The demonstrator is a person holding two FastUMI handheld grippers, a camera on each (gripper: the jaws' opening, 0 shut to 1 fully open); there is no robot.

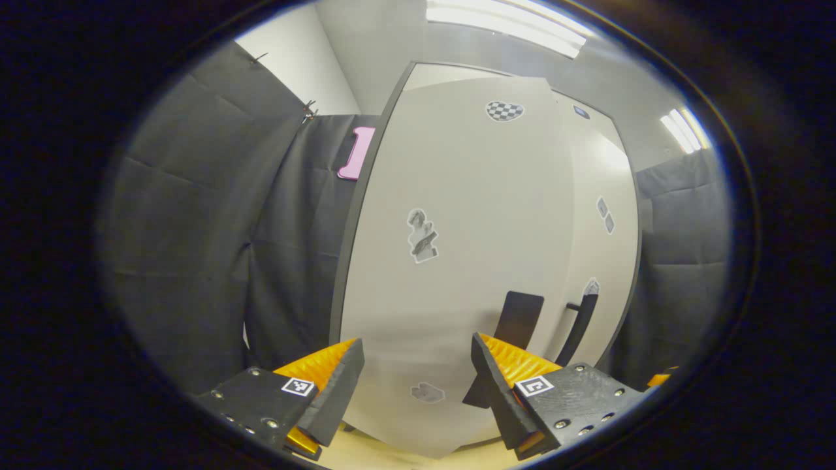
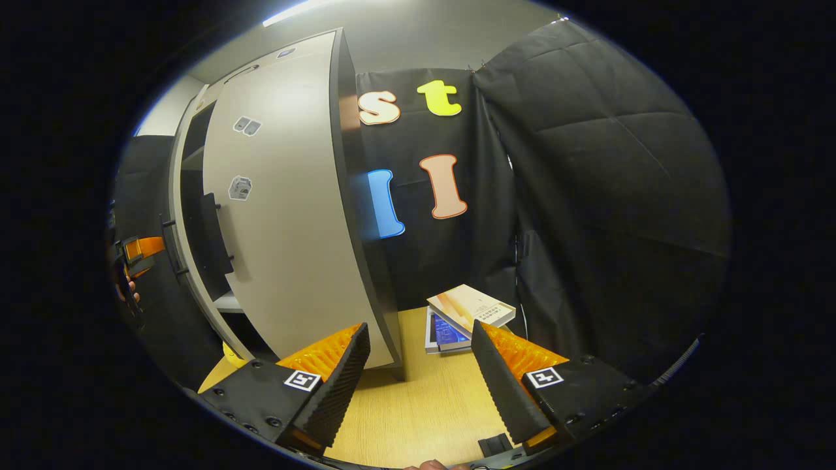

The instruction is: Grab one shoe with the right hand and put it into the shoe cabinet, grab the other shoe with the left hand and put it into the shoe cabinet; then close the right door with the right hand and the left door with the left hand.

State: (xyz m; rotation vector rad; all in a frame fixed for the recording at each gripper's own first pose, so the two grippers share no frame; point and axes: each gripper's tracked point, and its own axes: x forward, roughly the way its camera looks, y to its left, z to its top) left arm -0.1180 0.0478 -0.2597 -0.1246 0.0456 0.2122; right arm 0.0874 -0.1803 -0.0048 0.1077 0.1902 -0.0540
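In the left gripper view, your left hand-held gripper (image 1: 415, 382) is spread wide and holds nothing. Straight ahead at twelve o'clock stands the shoe cabinet (image 1: 581, 196), with its left door (image 1: 457, 261) close in front of the fingers and swung most of the way toward the frame. A dark handle (image 1: 516, 320) sits on that door at about one o'clock from the fingers, and a second bar handle (image 1: 578, 329) shows just beyond it at two o'clock. Small stickers dot the door faces. A strip of the counter (image 1: 392, 457) shows at six o'clock.

In the right gripper view, your right hand-held gripper (image 2: 418, 378) is also wide apart and empty, hovering above the counter. The right door (image 2: 287, 222) stands at eleven o'clock, and past its edge at nine o'clock a gap shows the dark inside. Your left gripper appears at nine o'clock beside that gap. A stack of books (image 2: 467, 313) lies on the counter at one o'clock. You cannot tell where the shoes are.
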